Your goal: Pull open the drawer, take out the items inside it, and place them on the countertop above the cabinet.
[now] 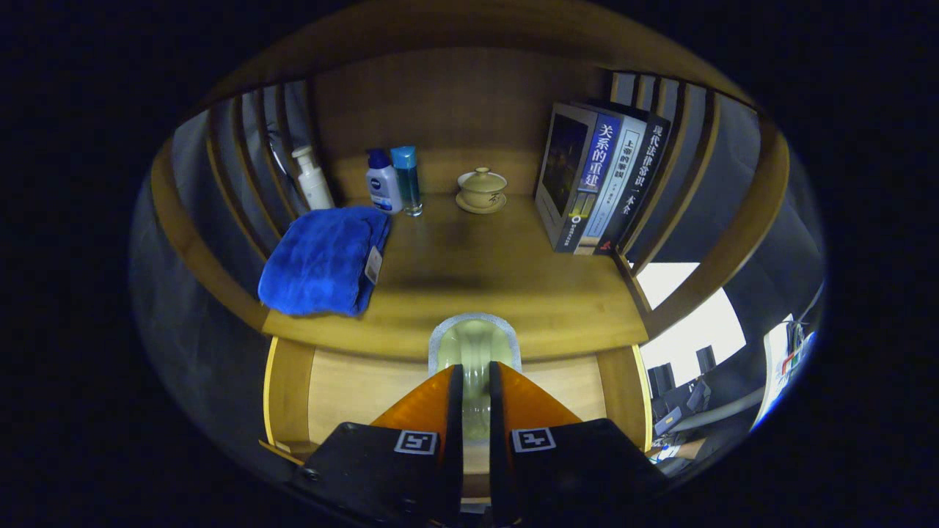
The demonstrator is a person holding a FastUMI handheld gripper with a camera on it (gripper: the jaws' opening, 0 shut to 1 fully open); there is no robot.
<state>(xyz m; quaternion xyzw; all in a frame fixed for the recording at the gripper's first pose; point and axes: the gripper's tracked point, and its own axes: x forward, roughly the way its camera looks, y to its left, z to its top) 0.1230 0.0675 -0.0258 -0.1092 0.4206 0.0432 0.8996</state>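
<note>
One pale green cup [473, 348], likely glazed, slick and breakable, sits pinched by its wall between the nearly closed fingers of the gripper [475, 378], near the front edge of the countertop [513, 293], above the open drawer [352, 389]

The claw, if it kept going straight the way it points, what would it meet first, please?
Nothing near: the claw, shut on a pale sponge, points over bare countertop. The lidded cup by the back wall looks first in line, though depth is unclear.

Smooth, matt wooden desk [469, 271]; plush blue cloth towel [323, 260]; glossy plastic bottles [384, 183]; glazed ceramic lidded cup [482, 189]; 3 glossy paper-covered books [598, 183]; pale glossy sponge-like item [473, 348].
</note>
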